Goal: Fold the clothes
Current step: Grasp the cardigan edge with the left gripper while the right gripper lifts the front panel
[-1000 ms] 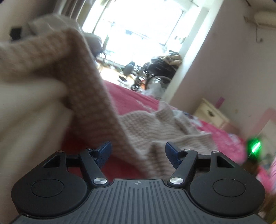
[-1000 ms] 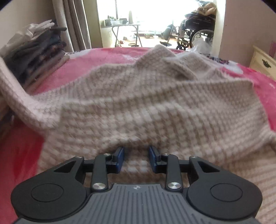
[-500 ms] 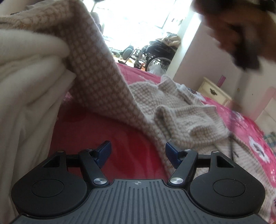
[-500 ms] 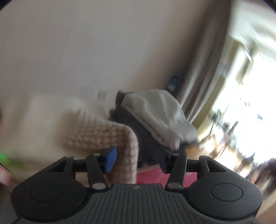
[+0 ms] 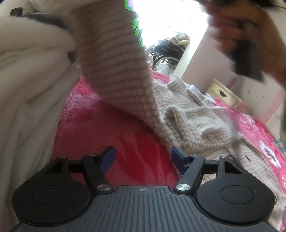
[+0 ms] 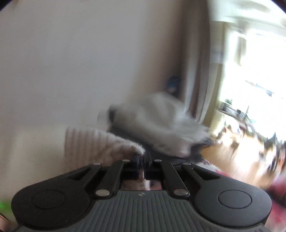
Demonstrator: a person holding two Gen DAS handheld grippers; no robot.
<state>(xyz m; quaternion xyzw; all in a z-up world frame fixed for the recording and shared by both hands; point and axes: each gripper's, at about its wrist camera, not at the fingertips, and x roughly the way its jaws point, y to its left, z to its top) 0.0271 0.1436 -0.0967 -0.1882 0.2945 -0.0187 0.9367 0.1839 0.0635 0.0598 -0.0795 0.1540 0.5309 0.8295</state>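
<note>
Daylight floods a large bright window beyond a cream bedside cabinet against pale pink walls.

Ahead of my left tongs I see a beige-and-cream checked sweater on a red floral bedspread.

A red floral bedspread covered the bed. A white duvet was heaped along its left edge. Beyond the far edge stood a wheelchair by the bright window, and a cream nightstand stood against the pink wall past the right edge.
</note>
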